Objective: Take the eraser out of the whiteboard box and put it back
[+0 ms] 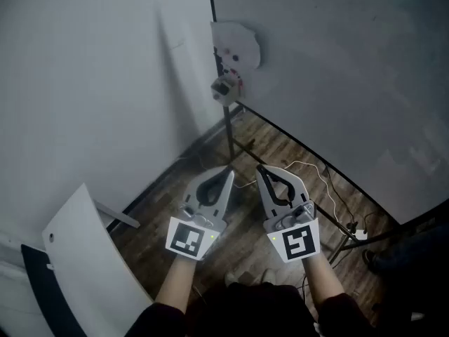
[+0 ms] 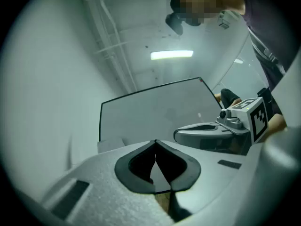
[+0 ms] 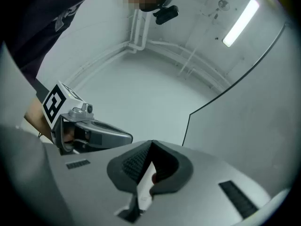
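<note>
Two grippers are held out side by side over a dark wood floor (image 1: 280, 149), both aimed toward the corner where a pale wall (image 1: 91, 69) meets a whiteboard (image 1: 337, 83). The left gripper (image 1: 230, 169) has its jaws pressed together tip to tip and holds nothing. The right gripper (image 1: 259, 167) is closed the same way, with its dark ribbed pads meeting at the tips and nothing clamped between them.

The whiteboard box (image 1: 223, 88) is well ahead of both grippers and apart from them, at the left edge of the whiteboard near the top of a thin dark stand pole (image 1: 229, 128). It looks like a small pale grey box, roughly square, with a lighter face turned toward the camera. It is too small in the head view to tell whether the eraser is inside.

Just above the box, a white sheet (image 1: 238, 44) with a rounded edge hangs on the board, with a few small red and dark marks near its lower left. A white cable (image 1: 328, 184) trails across the floor to the right of the grippers. A white panel (image 1: 91, 258) leans at the lower left. In the left gripper view, a long ceiling light (image 2: 171, 55) glows above the board's dark-framed edge.
</note>
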Tool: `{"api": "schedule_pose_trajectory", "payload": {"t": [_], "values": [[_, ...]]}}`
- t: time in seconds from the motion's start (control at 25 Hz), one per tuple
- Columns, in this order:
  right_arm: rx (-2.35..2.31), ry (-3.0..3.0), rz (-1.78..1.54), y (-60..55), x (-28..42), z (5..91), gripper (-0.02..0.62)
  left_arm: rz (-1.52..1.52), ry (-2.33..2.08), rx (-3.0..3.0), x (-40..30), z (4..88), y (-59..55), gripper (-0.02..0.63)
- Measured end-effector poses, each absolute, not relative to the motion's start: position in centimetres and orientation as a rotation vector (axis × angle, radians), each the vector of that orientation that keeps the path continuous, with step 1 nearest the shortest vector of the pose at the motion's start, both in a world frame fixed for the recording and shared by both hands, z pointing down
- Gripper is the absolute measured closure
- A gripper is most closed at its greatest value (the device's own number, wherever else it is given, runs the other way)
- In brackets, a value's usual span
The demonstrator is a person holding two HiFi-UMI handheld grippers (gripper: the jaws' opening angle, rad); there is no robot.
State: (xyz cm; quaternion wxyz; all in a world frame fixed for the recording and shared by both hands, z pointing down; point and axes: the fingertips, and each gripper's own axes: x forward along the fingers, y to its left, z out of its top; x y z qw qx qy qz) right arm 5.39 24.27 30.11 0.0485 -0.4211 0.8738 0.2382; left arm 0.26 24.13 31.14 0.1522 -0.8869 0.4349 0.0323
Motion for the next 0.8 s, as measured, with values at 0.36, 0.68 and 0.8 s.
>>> {"api": "schedule_pose_trajectory", "payload": {"t": [0.36,0.68,0.8], "values": [[-1.295,2.666,0.700,23.2,4.9,30.5,0.592,0.078,1.241,-2.545,-0.4,31.4,23.4,0.601],[-1.271,2.684,0.679,22.8,4.0,30.8,0.592,0.086,1.258,-2.543,-1.4,31.5,23.1,0.601],[-1.278,2.689,0.674,23.0,3.0,31.1,0.592,0.070,1.252,-2.540,-2.3,31.8,23.3,0.601]]}}
